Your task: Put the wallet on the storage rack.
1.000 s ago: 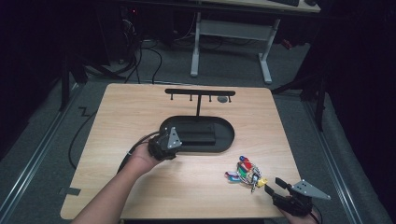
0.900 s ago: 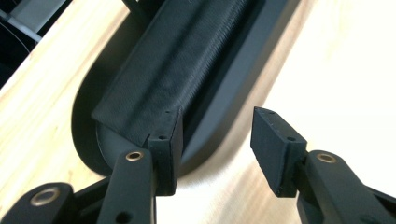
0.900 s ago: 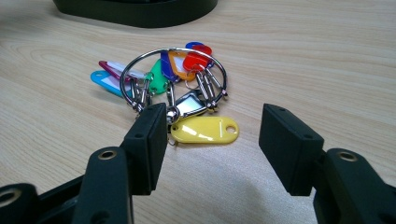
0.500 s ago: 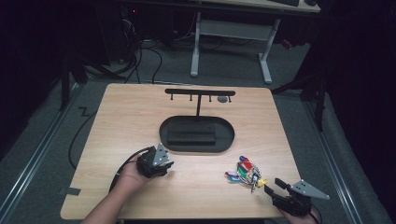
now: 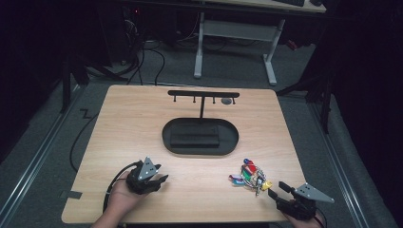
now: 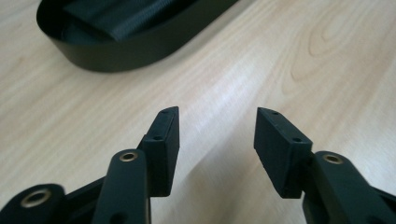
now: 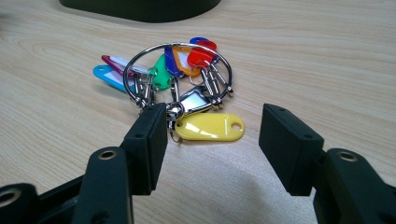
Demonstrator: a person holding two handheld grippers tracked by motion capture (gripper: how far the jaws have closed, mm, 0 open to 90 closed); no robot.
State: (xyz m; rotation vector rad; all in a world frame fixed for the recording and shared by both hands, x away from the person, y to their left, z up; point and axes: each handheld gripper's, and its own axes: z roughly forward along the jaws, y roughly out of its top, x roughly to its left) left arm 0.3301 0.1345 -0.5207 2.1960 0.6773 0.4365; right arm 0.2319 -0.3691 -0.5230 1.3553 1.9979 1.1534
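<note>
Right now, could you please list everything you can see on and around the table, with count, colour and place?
Light wooden table: one, centre.
Black oval tray: one, table middle, black block inside.
Black T-shaped hook rack: one, rising from the tray's far edge.
Metal key ring with coloured plastic tags: one bunch, front right, just ahead of the right gripper.
White desk frame: one, beyond the table.
Left gripper: black, front left, fingers open over bare wood.
Right gripper: black, front right corner, open.

The wooden table [image 5: 142, 128] bears a black tray [image 5: 199, 137] and a key bunch [image 5: 249, 175].
</note>
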